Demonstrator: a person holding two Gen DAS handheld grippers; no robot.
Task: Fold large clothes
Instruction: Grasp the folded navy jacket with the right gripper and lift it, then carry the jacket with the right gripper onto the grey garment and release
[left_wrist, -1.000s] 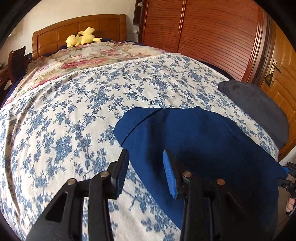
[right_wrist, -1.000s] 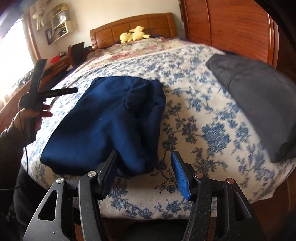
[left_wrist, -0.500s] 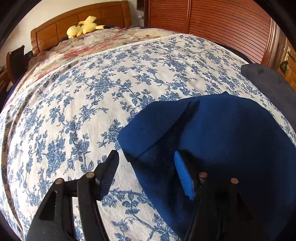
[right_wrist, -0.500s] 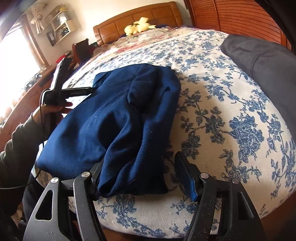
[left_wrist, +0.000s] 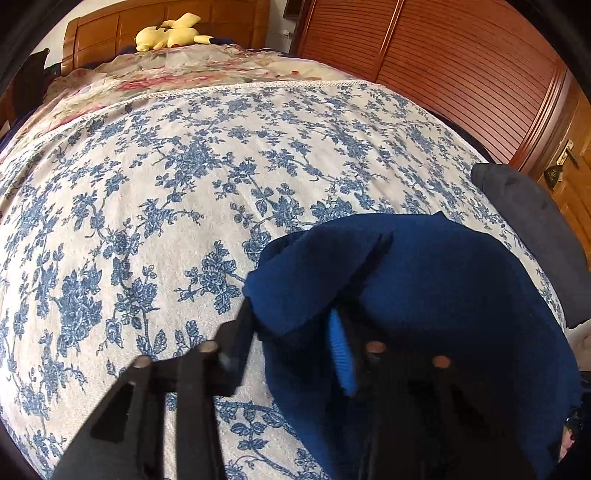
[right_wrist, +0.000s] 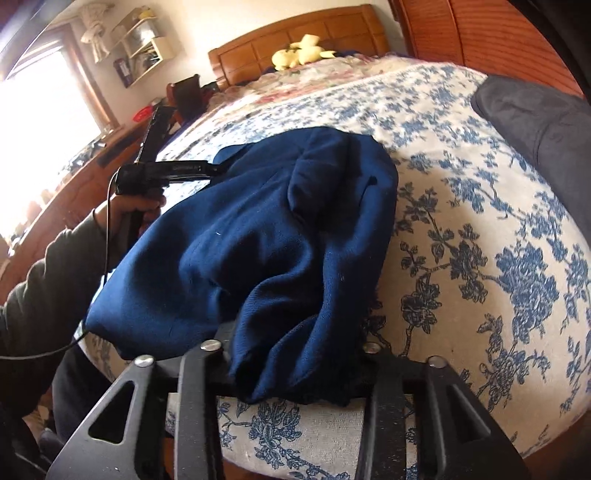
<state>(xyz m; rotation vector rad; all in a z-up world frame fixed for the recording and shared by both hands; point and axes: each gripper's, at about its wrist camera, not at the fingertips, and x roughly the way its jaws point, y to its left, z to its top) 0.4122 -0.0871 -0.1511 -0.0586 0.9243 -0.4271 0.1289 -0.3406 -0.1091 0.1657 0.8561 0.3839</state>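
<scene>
A dark blue garment (left_wrist: 436, 295) lies bunched near the foot of the bed on a blue floral bedspread (left_wrist: 221, 184). My left gripper (left_wrist: 295, 343) is open with its jaws around the garment's far left corner, cloth between the fingers. In the right wrist view the blue garment (right_wrist: 277, 229) spills over my right gripper (right_wrist: 291, 365), which straddles its near end; the fingertips are hidden under cloth. The left gripper (right_wrist: 218, 168) also shows there, held in a hand at the garment's far corner.
A dark grey garment (left_wrist: 532, 229) lies at the bed's right edge, also seen in the right wrist view (right_wrist: 539, 122). A yellow plush toy (left_wrist: 170, 35) sits by the wooden headboard. Wooden wardrobe doors (left_wrist: 443, 66) stand to the right.
Both grippers have moved forward onto the blue garment. The left one now straddles its corner, and cloth now covers the right fingertips.
</scene>
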